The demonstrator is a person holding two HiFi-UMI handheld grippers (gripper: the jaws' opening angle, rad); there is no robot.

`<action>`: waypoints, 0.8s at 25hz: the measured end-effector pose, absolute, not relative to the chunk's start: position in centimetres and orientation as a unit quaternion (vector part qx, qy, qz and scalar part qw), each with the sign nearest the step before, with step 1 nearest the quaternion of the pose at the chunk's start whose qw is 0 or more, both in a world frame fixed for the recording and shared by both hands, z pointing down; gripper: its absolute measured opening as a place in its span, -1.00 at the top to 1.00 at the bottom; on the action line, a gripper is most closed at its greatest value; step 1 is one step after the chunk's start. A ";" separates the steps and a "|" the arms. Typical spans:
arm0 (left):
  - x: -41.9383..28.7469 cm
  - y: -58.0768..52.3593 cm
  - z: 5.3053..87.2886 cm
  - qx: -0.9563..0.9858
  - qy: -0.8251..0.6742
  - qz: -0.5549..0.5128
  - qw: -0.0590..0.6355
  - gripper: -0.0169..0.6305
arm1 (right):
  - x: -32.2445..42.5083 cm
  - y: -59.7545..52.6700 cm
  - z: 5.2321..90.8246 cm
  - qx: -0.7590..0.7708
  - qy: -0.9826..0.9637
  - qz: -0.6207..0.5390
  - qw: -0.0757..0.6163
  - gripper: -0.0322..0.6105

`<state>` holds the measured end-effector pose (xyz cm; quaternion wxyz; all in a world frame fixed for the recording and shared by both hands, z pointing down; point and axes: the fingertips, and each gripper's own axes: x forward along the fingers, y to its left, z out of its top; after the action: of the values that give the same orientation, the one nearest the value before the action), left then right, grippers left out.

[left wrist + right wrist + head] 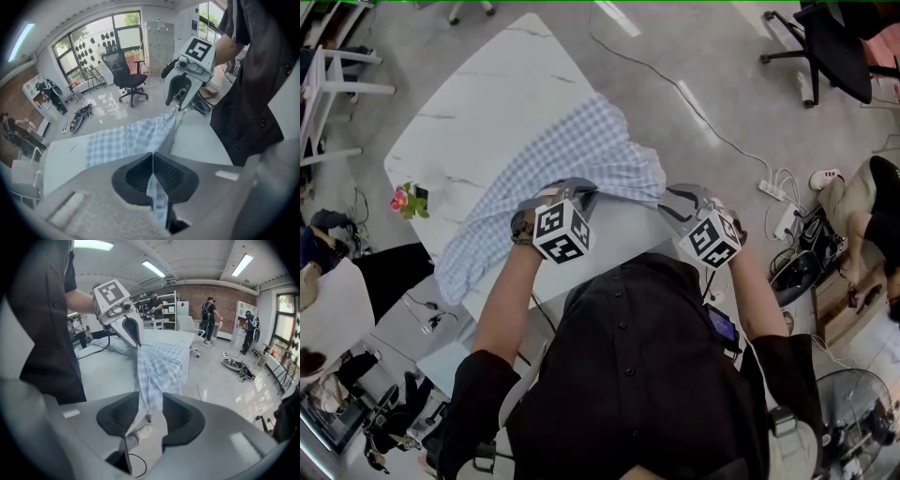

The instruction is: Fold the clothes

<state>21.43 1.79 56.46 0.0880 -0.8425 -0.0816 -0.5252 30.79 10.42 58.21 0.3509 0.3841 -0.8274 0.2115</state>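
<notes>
A blue-and-white checked shirt (572, 155) lies across the white marble table (487, 103), one end hanging off the left side. My left gripper (581, 194) is at its near edge and is shut on it: in the left gripper view a strip of the checked fabric (157, 197) is pinched between the closed pads (171, 173). My right gripper (673, 202) is at the shirt's near right corner. In the right gripper view the fabric (152, 376) runs into the narrow gap between the jaws and fills it at the tips. The shirt edge is stretched between the two grippers.
A small flower pot (410, 200) stands at the table's left edge. A black office chair (834, 47) is at the far right. A power strip with cables (773, 192) lies on the floor right of the table, next to a seated person (862, 206).
</notes>
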 end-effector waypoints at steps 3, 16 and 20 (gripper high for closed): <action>21.8 1.4 55.5 -0.850 -0.081 -0.514 0.086 0.90 | 28.6 9.7 58.4 0.382 -0.828 0.199 0.359 0.36; 21.8 1.4 53.8 -0.864 -0.098 -0.488 0.080 0.90 | 29.2 8.1 59.0 0.463 -0.795 0.225 0.322 0.42; 22.2 1.1 53.8 -0.866 -0.098 -0.485 0.072 0.90 | 28.9 7.4 59.3 0.482 -0.784 0.189 0.343 0.42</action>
<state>22.20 1.13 53.82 0.0723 -0.8658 -0.0980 -0.4854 28.91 7.43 59.26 0.3426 0.4815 -0.7842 0.1891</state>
